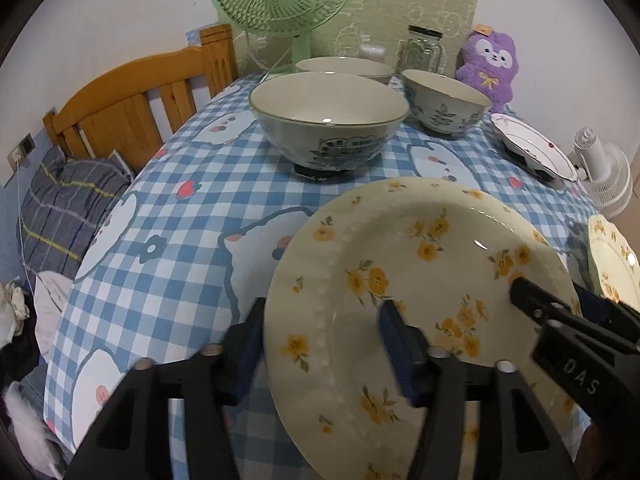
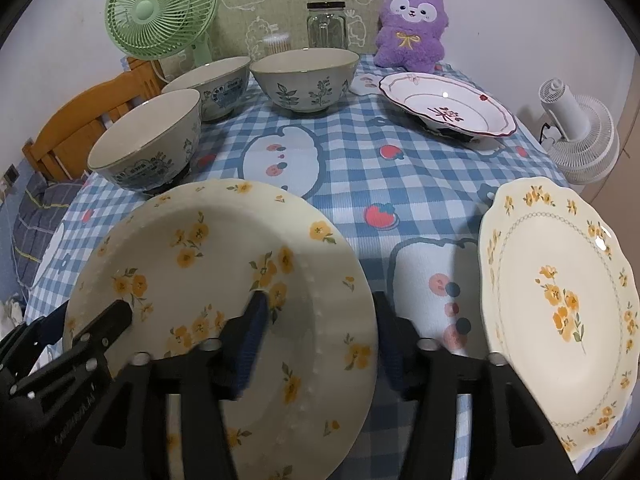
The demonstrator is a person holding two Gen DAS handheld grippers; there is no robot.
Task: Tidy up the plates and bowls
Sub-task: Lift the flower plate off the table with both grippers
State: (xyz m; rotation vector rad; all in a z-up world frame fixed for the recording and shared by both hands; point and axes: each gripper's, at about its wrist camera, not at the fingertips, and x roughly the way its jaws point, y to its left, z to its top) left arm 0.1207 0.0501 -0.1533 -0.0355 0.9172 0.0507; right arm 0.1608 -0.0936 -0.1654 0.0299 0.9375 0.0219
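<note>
Though both jaws seemingly slack astride yellow-flowered plate [image 2: 224, 264], bowls [image 2: 306, 80] & scalloped plate [image 2: 560, 300] nearby.

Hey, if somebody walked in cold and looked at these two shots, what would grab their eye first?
Probably the cream plate with yellow flowers at the near edge of the blue checked tablecloth, with the left gripper and right gripper straddling its opposite rims, jaws open. Next, the purple plush toy and the green fan at the back, behind three bowls.
</note>
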